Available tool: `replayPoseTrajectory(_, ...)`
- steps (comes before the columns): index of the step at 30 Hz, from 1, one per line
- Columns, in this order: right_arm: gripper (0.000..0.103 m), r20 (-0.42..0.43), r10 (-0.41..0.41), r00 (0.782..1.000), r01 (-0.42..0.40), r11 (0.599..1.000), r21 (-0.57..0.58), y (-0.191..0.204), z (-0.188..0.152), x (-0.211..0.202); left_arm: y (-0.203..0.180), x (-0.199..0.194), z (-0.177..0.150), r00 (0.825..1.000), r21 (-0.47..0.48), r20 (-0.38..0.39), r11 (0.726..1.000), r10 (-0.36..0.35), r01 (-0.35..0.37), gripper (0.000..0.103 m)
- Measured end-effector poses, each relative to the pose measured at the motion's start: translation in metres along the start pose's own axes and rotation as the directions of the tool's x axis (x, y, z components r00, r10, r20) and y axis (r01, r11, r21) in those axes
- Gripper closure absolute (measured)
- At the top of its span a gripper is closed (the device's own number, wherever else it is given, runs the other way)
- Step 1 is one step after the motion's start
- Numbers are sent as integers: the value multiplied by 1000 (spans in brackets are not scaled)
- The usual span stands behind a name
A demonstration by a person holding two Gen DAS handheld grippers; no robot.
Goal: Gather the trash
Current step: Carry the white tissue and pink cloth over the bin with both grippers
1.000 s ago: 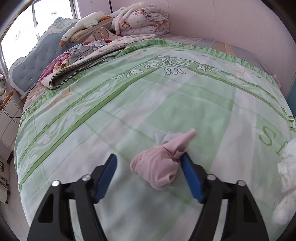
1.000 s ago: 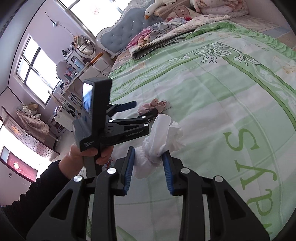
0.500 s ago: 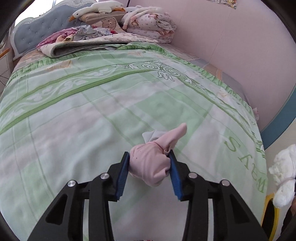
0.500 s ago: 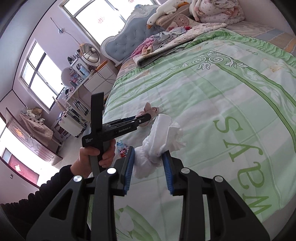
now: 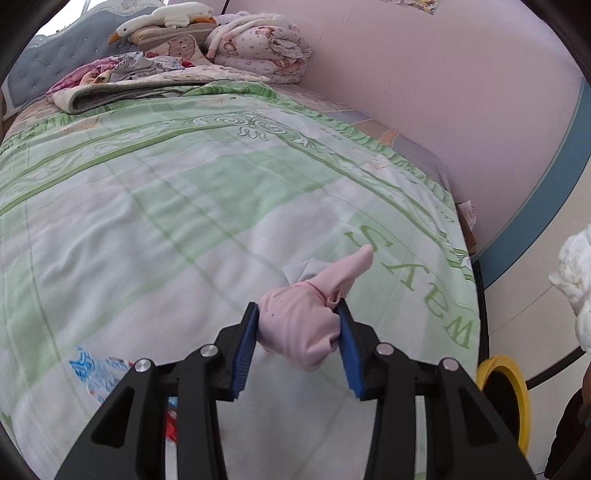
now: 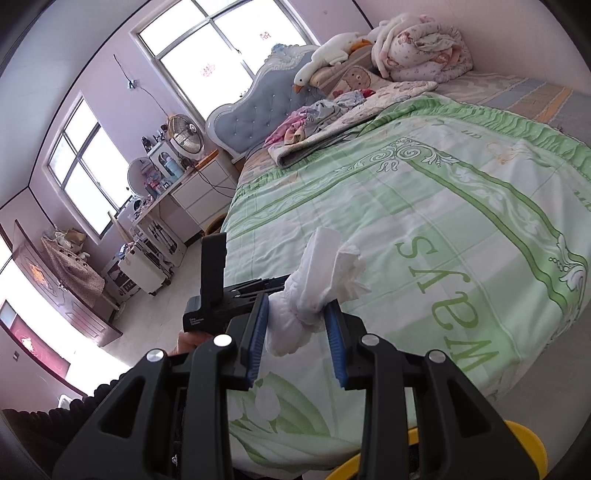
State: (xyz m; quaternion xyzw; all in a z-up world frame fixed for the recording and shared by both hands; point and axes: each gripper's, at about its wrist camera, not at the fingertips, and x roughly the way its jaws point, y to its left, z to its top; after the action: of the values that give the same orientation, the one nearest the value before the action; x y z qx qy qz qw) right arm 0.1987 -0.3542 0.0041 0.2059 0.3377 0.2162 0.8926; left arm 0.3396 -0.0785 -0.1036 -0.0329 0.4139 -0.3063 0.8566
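My left gripper (image 5: 297, 343) is shut on a pink crumpled bundle (image 5: 306, 325) with a white tissue (image 5: 301, 271) sticking out behind it, held above the green bedspread (image 5: 166, 206). My right gripper (image 6: 295, 332) is shut on a white crumpled wad (image 6: 317, 280), held above the foot of the bed. The wad also shows at the right edge of the left wrist view (image 5: 574, 273). The left gripper's body (image 6: 218, 295) shows in the right wrist view, to the left of the wad. A blue and red wrapper (image 5: 99, 373) lies on the bedspread under the left gripper.
A yellow-rimmed bin (image 5: 506, 391) stands on the floor by the foot of the bed; its rim shows low in the right wrist view (image 6: 524, 439). Folded quilts (image 5: 258, 48) and a goose toy (image 5: 162, 18) lie at the headboard. A dresser with a fan (image 6: 184, 136) stands left.
My left gripper closed on the pink bundle, lifted it and swung toward the foot of the bed. My right gripper carried the white wad the same way; the yellow bin came into view.
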Motion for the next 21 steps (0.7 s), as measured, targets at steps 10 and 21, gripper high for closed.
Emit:
replayPoseTrajectory(10,74,76,-65,995,64,998,9,-9,-38,-90,-95,-62,-38,994,116,85,992,-67,57,64)
replayPoseTrajectory(21,73,106,-157,982,159,987,-13,-10,-80,-149,-144,-88,-75,991,213,71,972,-114,96,64)
